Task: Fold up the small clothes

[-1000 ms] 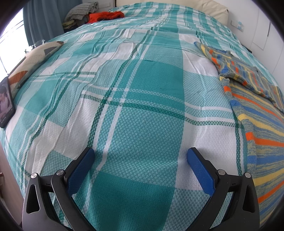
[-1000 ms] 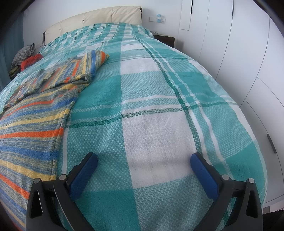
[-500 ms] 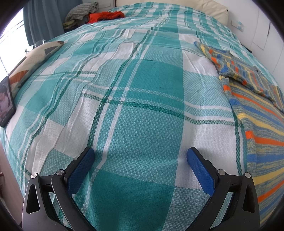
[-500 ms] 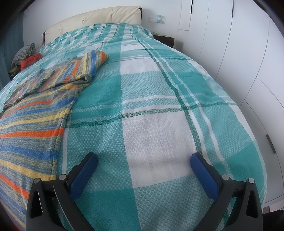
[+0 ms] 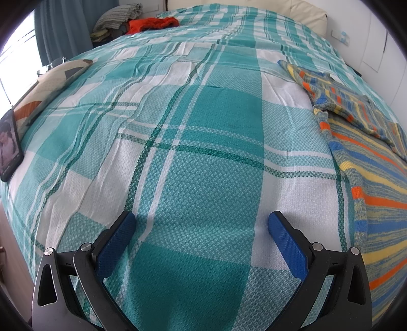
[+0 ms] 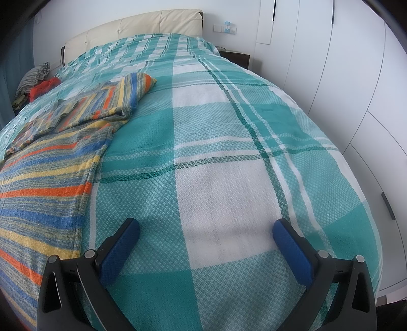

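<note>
A striped knit garment in blue, yellow and orange lies flat on the teal plaid bed cover, at the right in the left wrist view. In the right wrist view it lies at the left, with a sleeve folded across its upper part. My left gripper is open and empty over bare cover, left of the garment. My right gripper is open and empty over bare cover, right of the garment.
A pile of clothes with a red item sits at the bed's far left corner. A patterned cushion and a phone lie at the left edge. White wardrobe doors stand right of the bed.
</note>
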